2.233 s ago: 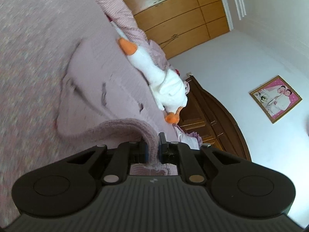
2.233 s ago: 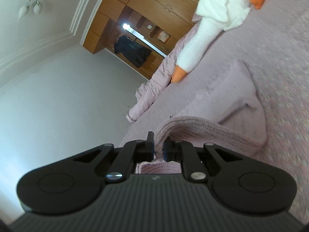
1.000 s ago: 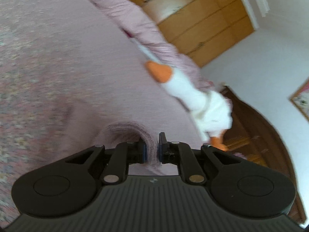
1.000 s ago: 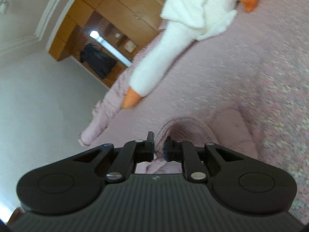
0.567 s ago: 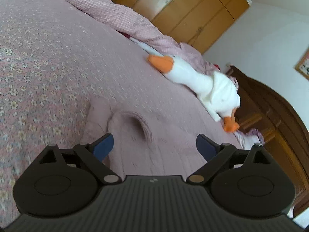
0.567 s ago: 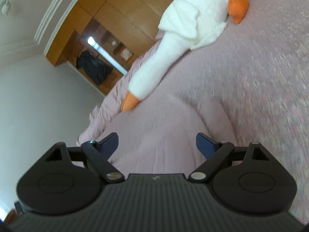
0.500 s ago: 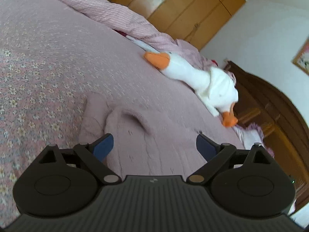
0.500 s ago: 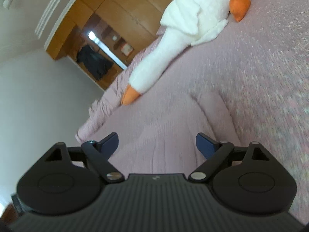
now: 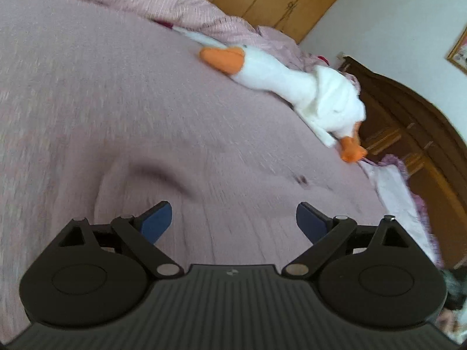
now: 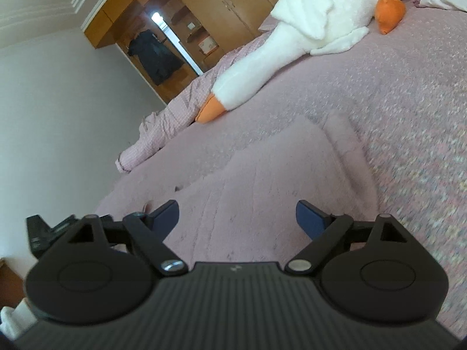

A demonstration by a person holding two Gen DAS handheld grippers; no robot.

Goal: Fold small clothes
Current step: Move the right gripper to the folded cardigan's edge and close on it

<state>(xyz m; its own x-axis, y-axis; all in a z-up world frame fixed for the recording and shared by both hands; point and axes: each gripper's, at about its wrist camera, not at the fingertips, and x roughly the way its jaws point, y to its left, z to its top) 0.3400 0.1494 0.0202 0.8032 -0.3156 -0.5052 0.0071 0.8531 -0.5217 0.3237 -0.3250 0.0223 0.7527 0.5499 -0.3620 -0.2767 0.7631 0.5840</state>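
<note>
A small pale pink knitted garment (image 9: 221,192) lies folded on the pink bedspread (image 9: 73,93), blurred in the left wrist view. The same garment (image 10: 262,186) shows in the right wrist view just ahead of the fingers. My left gripper (image 9: 233,221) hovers over its near edge, open, with nothing between the blue pads (image 9: 156,221). My right gripper (image 10: 236,218) is open too, above the garment's near part, holding nothing. The other gripper's black body (image 10: 49,230) shows at the left edge of the right wrist view.
A white plush goose (image 9: 294,84) with orange beak and feet lies on the bed beyond the garment, also in the right view as the goose (image 10: 297,40). A rumpled striped pink quilt (image 9: 146,3) runs along the far side. Wooden wardrobes (image 10: 186,8) and a dark headboard (image 9: 408,134) stand behind.
Both grippers, shut on the garment's edge a second ago, have opened and let it drop flat on the bed. Since then both have drawn back slightly and shifted over it.
</note>
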